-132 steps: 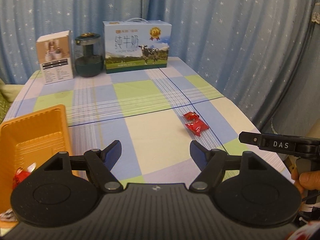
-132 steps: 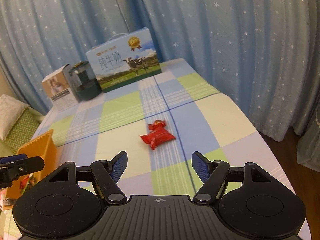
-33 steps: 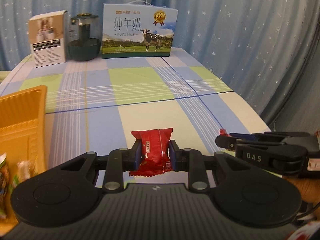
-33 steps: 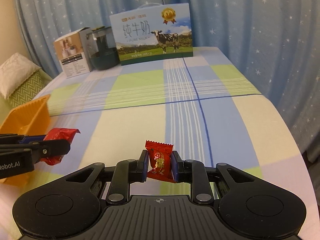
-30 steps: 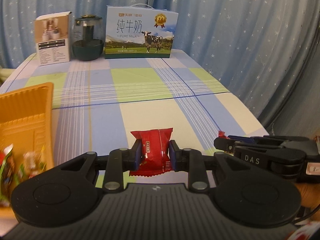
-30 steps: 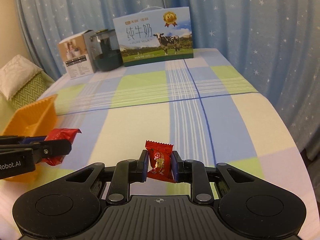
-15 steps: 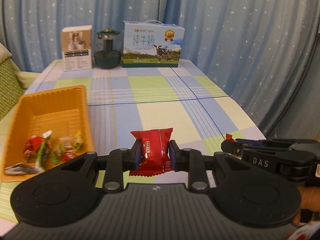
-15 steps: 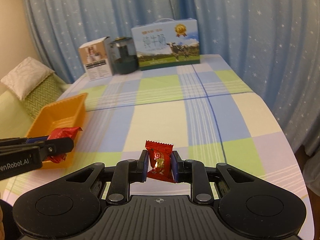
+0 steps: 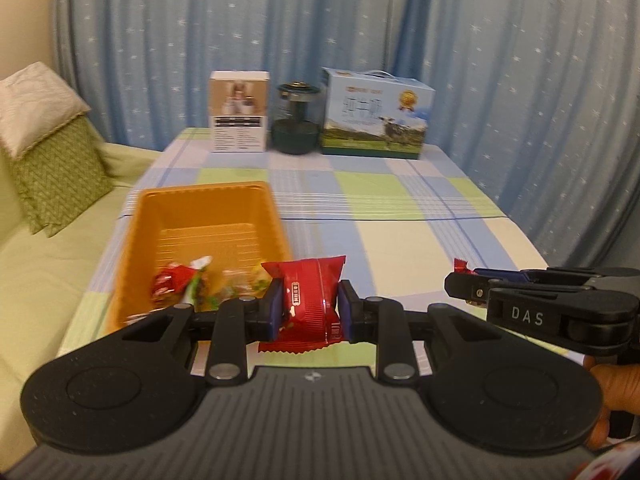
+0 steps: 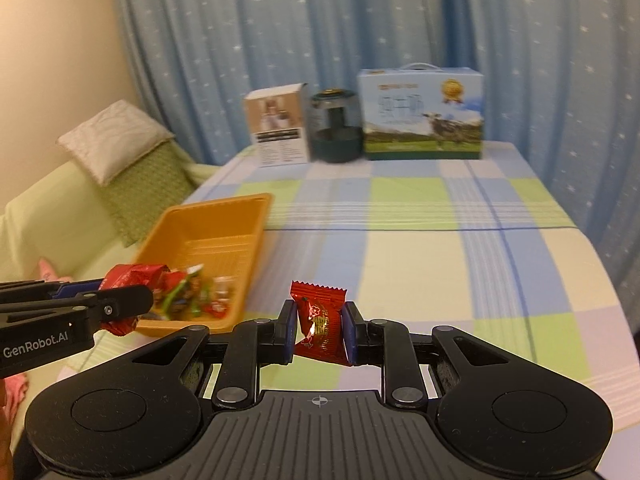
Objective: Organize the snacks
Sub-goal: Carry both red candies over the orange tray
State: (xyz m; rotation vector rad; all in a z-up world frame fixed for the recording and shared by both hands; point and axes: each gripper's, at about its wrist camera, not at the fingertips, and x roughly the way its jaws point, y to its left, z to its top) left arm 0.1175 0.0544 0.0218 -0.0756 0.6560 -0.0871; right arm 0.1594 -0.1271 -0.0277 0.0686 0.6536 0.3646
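My left gripper is shut on a red snack packet, held above the near right corner of the orange tray. The tray holds several wrapped snacks at its near end. My right gripper is shut on a small red candy, held above the checked tablecloth to the right of the tray. In the right wrist view the left gripper shows at the left with its red packet. In the left wrist view the right gripper shows at the right.
At the table's far end stand a white box, a dark green jar and a milk carton box. A green sofa with cushions lies left of the table. Blue star curtains hang behind and to the right.
Both grippers have pulled back and risen while staying shut on their snacks. The left gripper has swung left, so the tray now sits ahead of it with its snacks in view.
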